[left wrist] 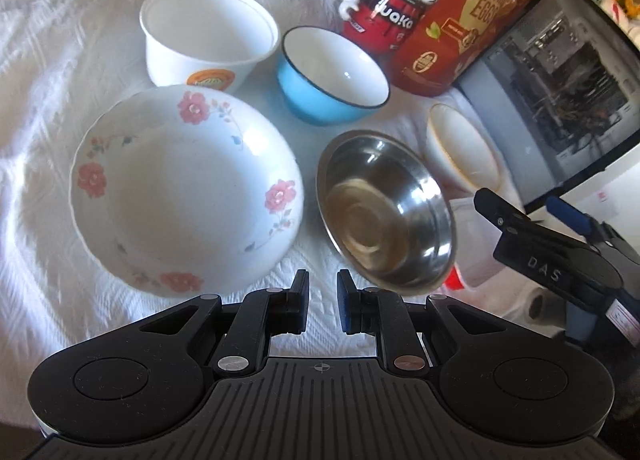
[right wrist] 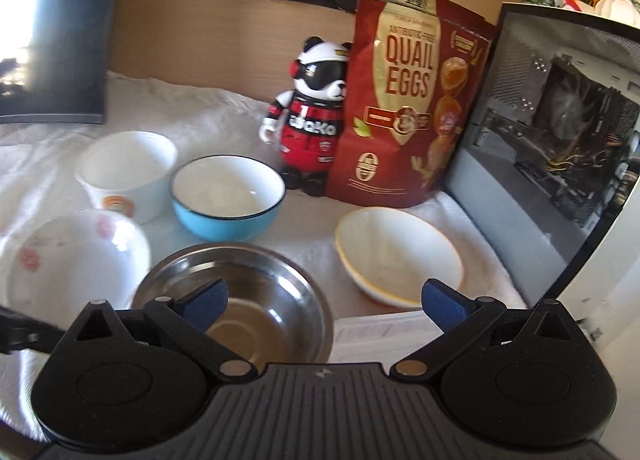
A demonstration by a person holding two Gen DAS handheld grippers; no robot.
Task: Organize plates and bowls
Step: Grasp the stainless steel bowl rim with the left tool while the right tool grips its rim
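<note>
- Stainless steel bowl (right wrist: pixel 234 300) sits just ahead of the right gripper (right wrist: pixel 324 302), whose blue-padded jaws stand spread wide and empty; its near rim lies between them. It looks light, stiff and slick, so a pinch over the thin rim seems the surest hold.
- From the left gripper (left wrist: pixel 323 306), the same steel bowl (left wrist: pixel 386 208) is just ahead and to the right, and the floral plate (left wrist: pixel 186 188) just ahead and to the left. Its jaws are nearly pressed together with a narrow gap, holding nothing.
- Ceramic, the floral plate is likely heavier and breakable; its broad sloping rim is the place to take it.
- Farther out, beyond the steel bowl, stand the blue bowl (left wrist: pixel 332 78) and the white paper bowl (left wrist: pixel 208 40). The paper one would crush if squeezed hard.
- To the right of the steel bowl lies a small white bowl with a yellow rim (right wrist: pixel 398 256), tipped slightly on the soft white cloth (left wrist: pixel 60 72).
- Behind everything stand a panda figure (right wrist: pixel 316 116) and a quail egg bag (right wrist: pixel 412 92).
</note>
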